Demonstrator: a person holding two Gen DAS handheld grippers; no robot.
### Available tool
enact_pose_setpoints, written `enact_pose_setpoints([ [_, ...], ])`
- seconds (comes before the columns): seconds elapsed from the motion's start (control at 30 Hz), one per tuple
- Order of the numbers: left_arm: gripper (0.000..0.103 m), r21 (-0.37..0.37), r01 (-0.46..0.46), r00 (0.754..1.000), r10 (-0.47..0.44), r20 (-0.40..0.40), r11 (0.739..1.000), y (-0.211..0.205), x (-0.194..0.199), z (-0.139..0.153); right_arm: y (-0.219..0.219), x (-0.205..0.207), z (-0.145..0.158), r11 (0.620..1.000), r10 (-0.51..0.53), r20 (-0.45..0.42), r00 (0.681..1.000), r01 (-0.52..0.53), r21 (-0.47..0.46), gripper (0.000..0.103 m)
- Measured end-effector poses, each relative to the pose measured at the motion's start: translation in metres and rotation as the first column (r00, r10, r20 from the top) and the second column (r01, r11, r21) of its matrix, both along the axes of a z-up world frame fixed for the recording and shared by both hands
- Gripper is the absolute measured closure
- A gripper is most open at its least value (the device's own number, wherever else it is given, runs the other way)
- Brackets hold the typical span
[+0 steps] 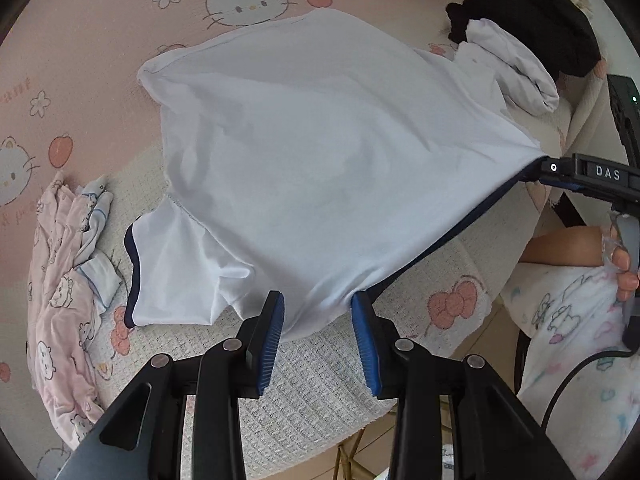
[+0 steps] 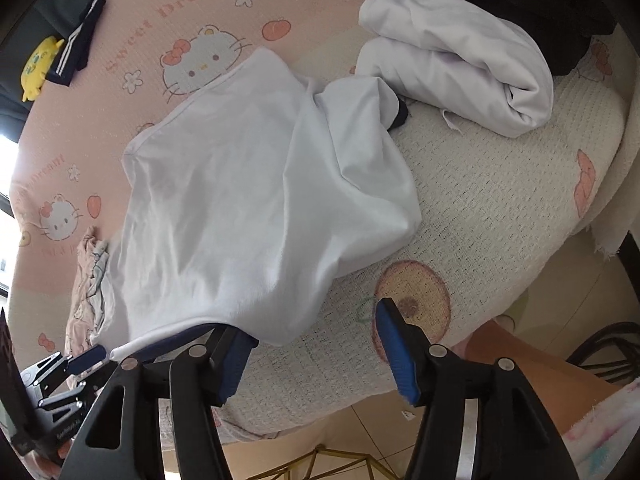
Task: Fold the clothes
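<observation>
A white shirt (image 1: 320,140) with navy trim lies spread on the bed, its near edge lifted. My left gripper (image 1: 318,312) is shut on that edge, a bunch of cloth pinched between the blue pads; the right wrist view shows it (image 2: 86,358) holding the white hem. My right gripper (image 2: 312,320) stands wide open. The shirt (image 2: 240,200) drapes over its left finger and its right pad is bare. From the left wrist view, the shirt's navy-edged corner still reaches the right gripper (image 1: 560,170). One navy-cuffed sleeve (image 1: 160,272) lies flat at the left.
A folded white garment (image 2: 460,68) and a black one (image 1: 532,12) lie at the far right. Pink patterned clothes (image 1: 60,280) sit at the left. Beneath are a pink cartoon blanket (image 1: 120,40) and cream knitted cover (image 1: 300,392). The bed edge and tiled floor are near; a person's leg (image 2: 520,368) is right.
</observation>
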State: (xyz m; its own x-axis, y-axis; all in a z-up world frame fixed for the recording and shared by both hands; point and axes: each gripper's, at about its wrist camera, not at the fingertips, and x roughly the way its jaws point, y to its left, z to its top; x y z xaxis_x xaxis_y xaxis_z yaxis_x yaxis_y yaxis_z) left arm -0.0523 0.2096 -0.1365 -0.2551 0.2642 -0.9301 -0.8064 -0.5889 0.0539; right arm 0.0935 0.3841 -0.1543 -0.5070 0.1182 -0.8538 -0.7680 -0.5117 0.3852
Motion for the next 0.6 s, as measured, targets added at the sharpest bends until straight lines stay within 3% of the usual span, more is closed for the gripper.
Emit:
enact_pose_setpoints([
  [0.1, 0.071, 0.005, -0.033, 0.999, 0.033, -0.006, 0.999, -0.002, -0.004, 0.008, 0.001, -0.001, 0.001, 1.000, 0.018, 0.008, 1.000, -0.018, -0.020, 0.038],
  [0.23, 0.071, 0.015, -0.024, 0.999, 0.024, -0.044, 1.000, -0.002, -0.005, 0.019, 0.001, 0.001, -0.001, 0.997, 0.058, 0.048, 0.997, -0.056, -0.046, 0.032],
  [0.3, 0.071, 0.016, -0.004, 0.998, 0.005, -0.065, 1.000, 0.000, -0.003, 0.022, 0.002, 0.007, 0.001, 0.998, 0.043, 0.028, 0.999, -0.042, -0.051, 0.030],
  [0.47, 0.068, -0.002, 0.043, 0.993, -0.043, -0.109, 0.999, 0.010, -0.001, 0.023, 0.011, 0.025, 0.011, 0.995, -0.016, -0.134, 0.991, 0.002, -0.104, 0.027],
  [0.6, 0.066, -0.073, 0.093, 0.985, -0.102, -0.138, 0.993, 0.024, 0.010, 0.018, 0.023, 0.038, 0.014, 0.985, -0.096, -0.249, 0.964, 0.055, -0.164, 0.025],
])
